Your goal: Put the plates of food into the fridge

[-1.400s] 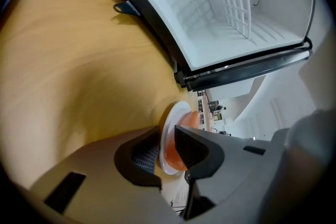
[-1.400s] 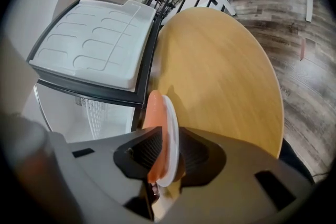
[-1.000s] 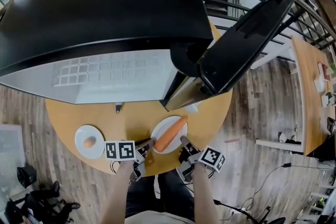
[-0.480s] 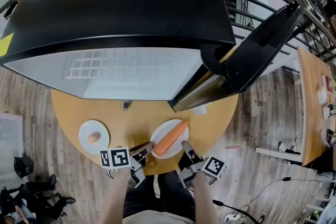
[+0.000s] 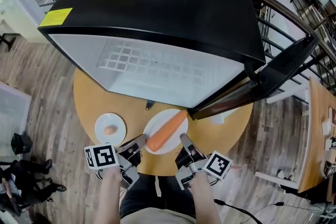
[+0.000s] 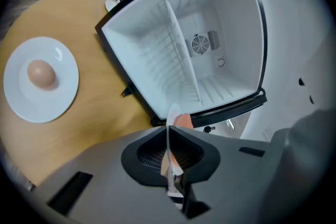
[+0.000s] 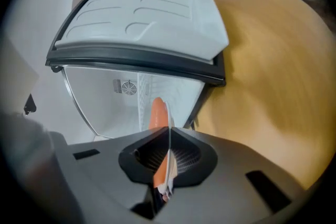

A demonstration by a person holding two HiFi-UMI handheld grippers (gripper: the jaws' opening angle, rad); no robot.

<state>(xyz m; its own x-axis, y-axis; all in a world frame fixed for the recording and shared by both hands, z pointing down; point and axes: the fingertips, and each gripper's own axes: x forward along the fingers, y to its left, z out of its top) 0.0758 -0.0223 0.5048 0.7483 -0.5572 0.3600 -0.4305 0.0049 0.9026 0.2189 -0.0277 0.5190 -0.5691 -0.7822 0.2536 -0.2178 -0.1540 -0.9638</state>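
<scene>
Observation, from beside the round wooden table (image 5: 89, 102), pale honey-coloured with a smooth top. On it sits a compact black fridge (image 5: 157, 2) with a glossy, rounded casing. Its door (image 5: 283, 73) stands swung wide to the right, and its inner liner is moulded white plastic with shallow ribs. The interior is white and smooth-walled, with a thin white wire shelf (image 6: 176, 55) and a small round fan grille (image 6: 198, 44) on the back wall.

The carrot plate (image 5: 175, 140) is round, white and glazed, and carries one long tapered orange carrot (image 5: 167, 131) lying diagonally. It is held at the near edge of the table, directly in front of the fridge opening, and appears clear of the tabletop.

The left gripper (image 5: 139, 140) has just been closing, and its grey jaws now pinch the plate's thin left rim. The right gripper (image 5: 184, 139) has likewise just been closing and is clamped on the right rim. Both gripper views show the plate edge-on as a thin white line between the ridged pads.

The egg plate (image 5: 118, 122) is smaller, round and white. It rests on the table left of the carrot plate, apart from it. One smooth tan egg (image 5: 109, 130) lies at its centre.
</scene>
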